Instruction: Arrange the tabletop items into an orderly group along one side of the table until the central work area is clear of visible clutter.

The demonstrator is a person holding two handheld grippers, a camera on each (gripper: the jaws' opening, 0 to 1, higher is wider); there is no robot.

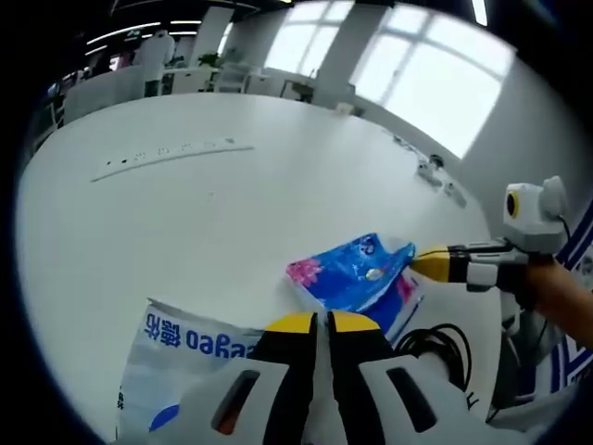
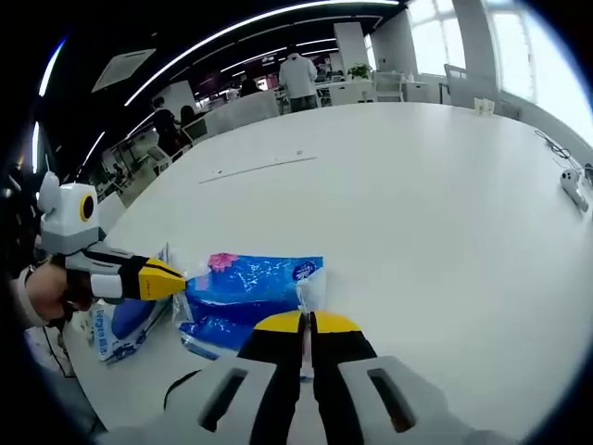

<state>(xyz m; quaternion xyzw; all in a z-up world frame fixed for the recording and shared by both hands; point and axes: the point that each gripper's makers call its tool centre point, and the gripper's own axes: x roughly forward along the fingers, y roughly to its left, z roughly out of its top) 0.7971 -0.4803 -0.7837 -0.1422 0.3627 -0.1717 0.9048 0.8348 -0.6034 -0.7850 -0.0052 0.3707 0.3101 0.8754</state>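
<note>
Two yellow-tipped claws work the near edge of a broad white tabletop point(image 1: 232, 195). The left claw point(image 1: 316, 324), jaws pressed together, appears to pinch the edge of a white plastic packet with blue printed lettering point(image 1: 176, 348), which lies just beside a soft blue plastic tissue pack with pink flowers point(image 1: 357, 273). The right claw point(image 2: 306, 323), jaws likewise clenched, meets the blue pack's crinkled wrapper point(image 2: 250, 287) at its near corner. Both packs look light, limp and slippery; a grip on a sealed edge or corner fold should hold best. A black cable point(image 1: 445, 348) loops nearby. People point(image 2: 298, 74) stand at far desks.
</note>
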